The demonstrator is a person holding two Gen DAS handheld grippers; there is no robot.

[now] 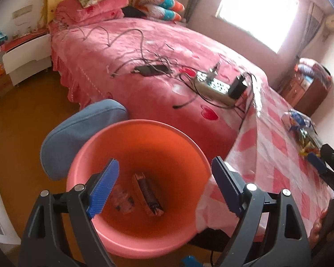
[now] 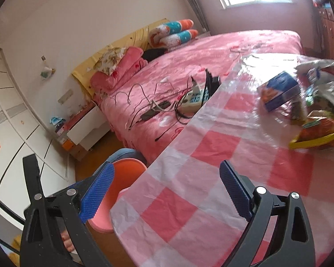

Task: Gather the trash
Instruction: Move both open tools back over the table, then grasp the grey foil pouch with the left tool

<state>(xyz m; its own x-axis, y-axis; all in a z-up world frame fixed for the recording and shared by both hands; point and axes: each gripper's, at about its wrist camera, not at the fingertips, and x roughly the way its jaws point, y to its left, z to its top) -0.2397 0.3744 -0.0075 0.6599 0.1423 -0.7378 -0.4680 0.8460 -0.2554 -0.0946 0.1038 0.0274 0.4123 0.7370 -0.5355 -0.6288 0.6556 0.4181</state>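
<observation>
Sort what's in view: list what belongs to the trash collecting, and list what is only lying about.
Part of the job:
- pink bin
- brown wrapper and clear wrapper inside it
- blue box on the checked table
- snack bags beside the box

Just lying about:
- power strip, cables and phone on the bed
- pillows
- blue chair back

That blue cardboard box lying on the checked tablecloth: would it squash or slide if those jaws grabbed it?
The blue cardboard box keeps crisp edges, so it probably holds its shape under a gentle squeeze. It looks like empty packaging, so likely light. The glossy checked tablecloth beneath it might let it slide when nudged.
</observation>
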